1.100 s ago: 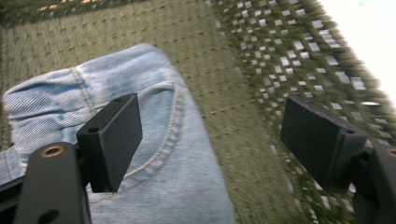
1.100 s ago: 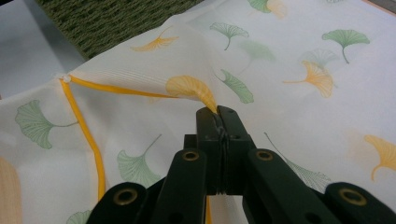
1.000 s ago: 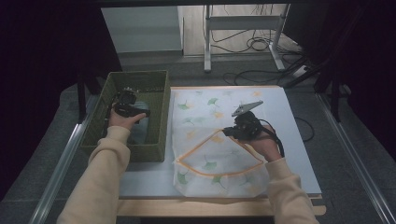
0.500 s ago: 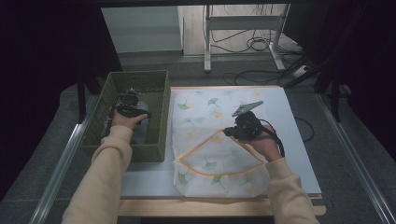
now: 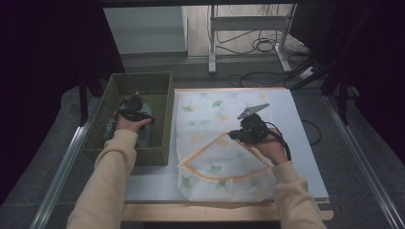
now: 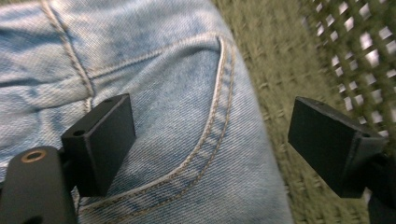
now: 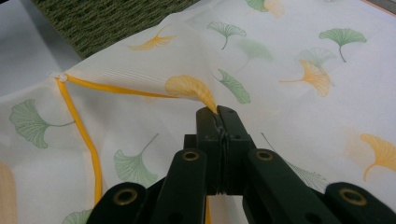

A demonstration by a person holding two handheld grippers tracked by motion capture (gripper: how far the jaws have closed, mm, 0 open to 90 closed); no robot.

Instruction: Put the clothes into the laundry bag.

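Folded blue jeans [image 6: 177, 93] lie inside a green woven basket [image 5: 141, 76] at the table's left. My left gripper [image 6: 210, 140] hangs just over them, jaws wide apart, one black pad above the denim pocket and the other above the basket floor [image 6: 280, 70]. In the high view that left gripper [image 5: 133, 106] sits deep in the basket. A white mesh bag [image 5: 215, 114] printed with ginkgo leaves and edged in yellow is spread on the table. My right gripper [image 7: 217, 111] is shut on the bag's upper layer near the yellow edge and holds it raised, so the mouth gapes.
The basket's near wall [image 7: 107, 18] stands just left of the bag. A white tabletop [image 5: 296, 119] extends to the right of the bag. Beyond the table, a metal stand [image 5: 212, 38] and cables lie on the floor.
My left gripper has sunk a little lower into the basket, closer to the jeans. The right gripper and the lifted bag edge have stayed put.
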